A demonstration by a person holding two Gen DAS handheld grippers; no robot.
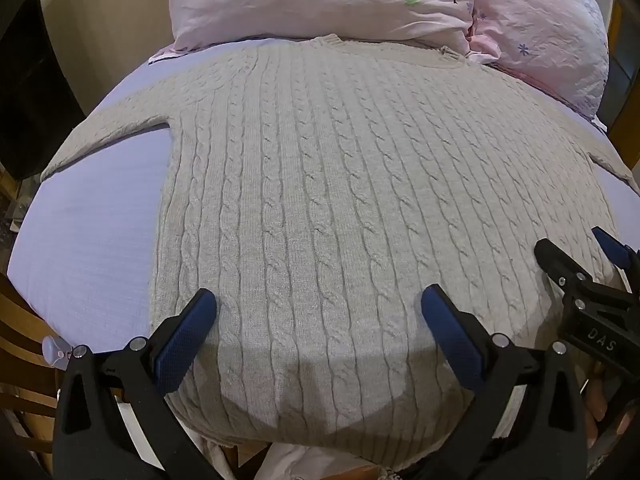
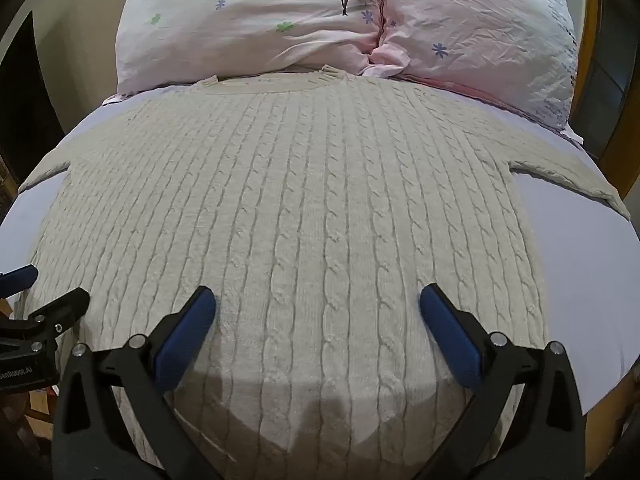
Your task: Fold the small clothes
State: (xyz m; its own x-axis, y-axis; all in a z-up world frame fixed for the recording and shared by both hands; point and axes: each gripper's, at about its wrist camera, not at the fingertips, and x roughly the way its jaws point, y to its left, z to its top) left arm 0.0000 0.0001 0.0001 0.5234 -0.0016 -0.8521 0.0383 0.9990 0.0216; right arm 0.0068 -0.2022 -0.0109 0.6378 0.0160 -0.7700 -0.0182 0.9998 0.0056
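Observation:
A light grey cable-knit sweater lies flat and spread out on the bed, collar toward the pillows, hem at the near edge. It also fills the right wrist view. One sleeve stretches out to the left, the other sleeve to the right. My left gripper is open and empty above the hem area, left of centre. My right gripper is open and empty above the hem, right of centre. Each gripper shows at the edge of the other's view: the right one, the left one.
The sweater lies on a pale lilac sheet. Two pink flowered pillows stand at the far end, touching the collar. A wooden bed frame runs along the left. A dark doorway is at the far left.

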